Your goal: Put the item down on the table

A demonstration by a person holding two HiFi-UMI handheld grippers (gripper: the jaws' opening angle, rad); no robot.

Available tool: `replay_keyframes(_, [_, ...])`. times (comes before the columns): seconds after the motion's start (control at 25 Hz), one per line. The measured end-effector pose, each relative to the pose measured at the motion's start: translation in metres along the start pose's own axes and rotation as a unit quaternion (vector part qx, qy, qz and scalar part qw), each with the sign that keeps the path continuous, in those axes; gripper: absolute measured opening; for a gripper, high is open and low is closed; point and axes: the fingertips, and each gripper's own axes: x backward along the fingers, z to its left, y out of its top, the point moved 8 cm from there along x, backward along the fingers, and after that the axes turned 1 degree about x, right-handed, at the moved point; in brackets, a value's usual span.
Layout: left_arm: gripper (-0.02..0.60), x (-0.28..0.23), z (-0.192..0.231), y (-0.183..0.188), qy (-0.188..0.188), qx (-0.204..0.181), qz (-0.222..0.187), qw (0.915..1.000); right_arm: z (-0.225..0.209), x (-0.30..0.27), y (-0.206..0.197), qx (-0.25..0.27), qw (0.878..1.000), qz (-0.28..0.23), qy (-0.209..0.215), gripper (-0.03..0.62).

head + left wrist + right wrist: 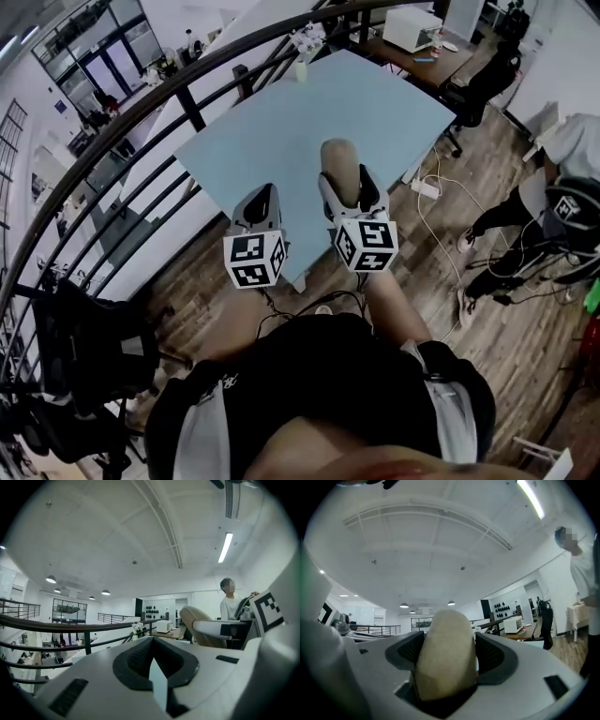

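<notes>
A beige, rounded, loaf-shaped item [341, 170] stands up between the jaws of my right gripper [348, 187], which is shut on it. In the right gripper view the item [445, 653] fills the gap between the two dark pads and points upward toward the ceiling. My left gripper [258, 208] hangs beside it to the left, jaws closed together with nothing between them. Its view shows the shut jaws [154, 667] and the item [201, 625] off to the right. Both grippers hover over the near edge of the pale blue table [281, 131].
A dark metal railing [141, 103] curves along the table's left and far sides. A small light cup [302, 71] and a white cluster [307, 39] sit at the table's far edge. A desk with a white box [412, 26] and a person [525, 216] are at right.
</notes>
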Motion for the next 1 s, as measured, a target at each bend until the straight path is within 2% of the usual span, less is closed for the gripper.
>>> replay_keyframes(0.2, [0.008, -0.032, -0.002, 0.006, 0.013, 0.0, 0.002, 0.9999, -0.022, -0.032, -0.01, -0.008, 1.0, 0.022, 0.018, 0.348])
replay_keyframes(0.48, [0.008, -0.057, 0.019, 0.0, 0.029, 0.002, 0.019, 0.9994, -0.03, -0.081, -0.037, -0.004, 0.998, 0.054, 0.027, 0.348])
replay_keyframes(0.72, [0.008, -0.06, 0.041, 0.001, 0.046, 0.003, 0.025, 0.9986, -0.016, -0.128, -0.065, 0.008, 0.994, 0.092, 0.051, 0.348])
replay_keyframes(1.0, [0.009, -0.042, 0.078, -0.012, 0.073, -0.001, 0.051, 0.9961, 0.01, -0.178, -0.108, 0.021, 0.988, 0.14, 0.069, 0.348])
